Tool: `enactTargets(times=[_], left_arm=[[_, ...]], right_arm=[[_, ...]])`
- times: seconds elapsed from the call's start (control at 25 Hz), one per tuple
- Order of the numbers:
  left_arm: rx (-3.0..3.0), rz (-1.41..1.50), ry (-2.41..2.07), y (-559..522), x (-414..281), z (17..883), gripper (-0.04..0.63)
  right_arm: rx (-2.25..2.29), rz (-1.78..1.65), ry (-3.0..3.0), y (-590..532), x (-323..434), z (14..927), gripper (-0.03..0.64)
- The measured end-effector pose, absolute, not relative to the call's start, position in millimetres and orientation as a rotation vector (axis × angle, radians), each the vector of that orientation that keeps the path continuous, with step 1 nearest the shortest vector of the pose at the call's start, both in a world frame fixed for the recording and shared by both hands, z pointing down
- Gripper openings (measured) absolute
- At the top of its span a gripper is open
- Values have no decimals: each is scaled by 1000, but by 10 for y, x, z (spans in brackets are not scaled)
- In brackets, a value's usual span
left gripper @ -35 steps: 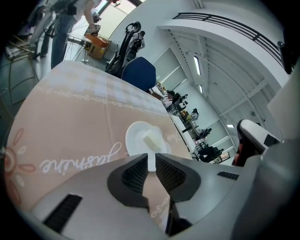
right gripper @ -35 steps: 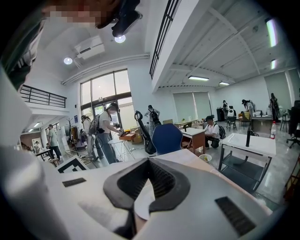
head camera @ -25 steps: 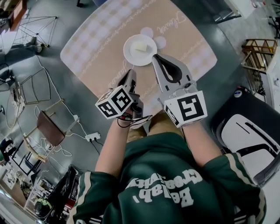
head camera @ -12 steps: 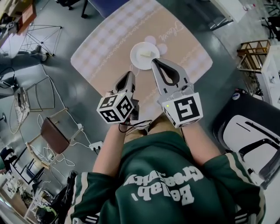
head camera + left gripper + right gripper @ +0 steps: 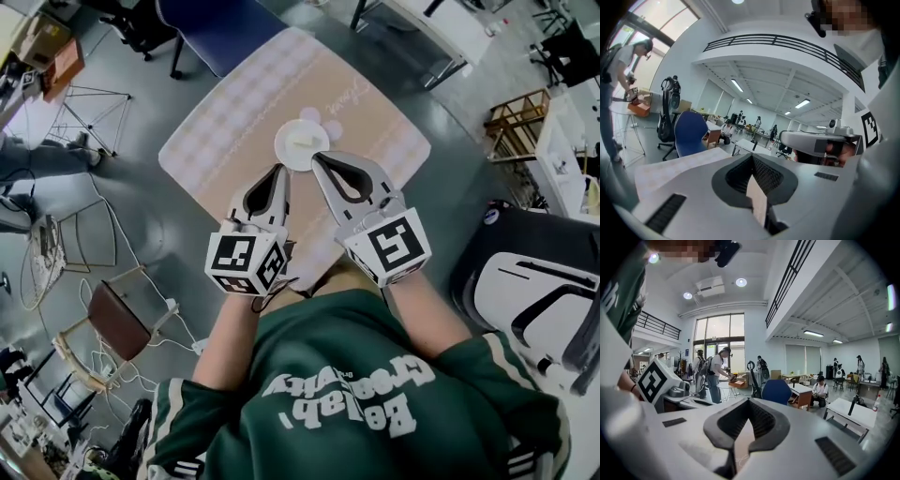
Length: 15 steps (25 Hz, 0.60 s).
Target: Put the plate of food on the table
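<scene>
A white plate (image 5: 298, 148) with a pale piece of food (image 5: 303, 141) rests on the table (image 5: 225, 141), which wears a beige checked cloth. My left gripper (image 5: 279, 171) hovers just short of the plate, shut and empty. My right gripper (image 5: 317, 157) is beside it, its tip over the plate's near edge in the head view, also shut with nothing held. In the left gripper view the shut jaws (image 5: 752, 158) point level across the room, with the cloth (image 5: 670, 164) below. The right gripper view shows shut jaws (image 5: 747, 401) too. Neither gripper view shows the plate.
A blue chair (image 5: 220, 28) stands at the table's far side. A black and white chair (image 5: 534, 291) is at my right, a wooden rack (image 5: 514, 122) beyond it. A small wooden stool (image 5: 112, 300) and cables lie on the floor at my left. People work at desks across the room.
The view has pulled up and back, so table and plate look smaller. Both grippers have tilted up to level, and the left has come alongside the right. The plate has stayed on the table.
</scene>
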State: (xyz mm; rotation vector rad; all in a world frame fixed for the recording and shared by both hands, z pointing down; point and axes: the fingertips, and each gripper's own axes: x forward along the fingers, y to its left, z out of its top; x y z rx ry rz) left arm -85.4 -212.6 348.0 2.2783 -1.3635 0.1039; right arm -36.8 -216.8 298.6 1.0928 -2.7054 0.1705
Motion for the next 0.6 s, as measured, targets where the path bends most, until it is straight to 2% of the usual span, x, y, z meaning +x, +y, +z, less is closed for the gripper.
enactTargets(times=[0.28,0.6], left_arm=[[2443,66,-1378,-1963,-907,2818,9],[2636,183,-1473,-1698,-1097,2372,9]], right_arm=[[1123,102,-2711,-2010,-447,2658,15],[1111,40,-2768,-1771,-597,2254,15]])
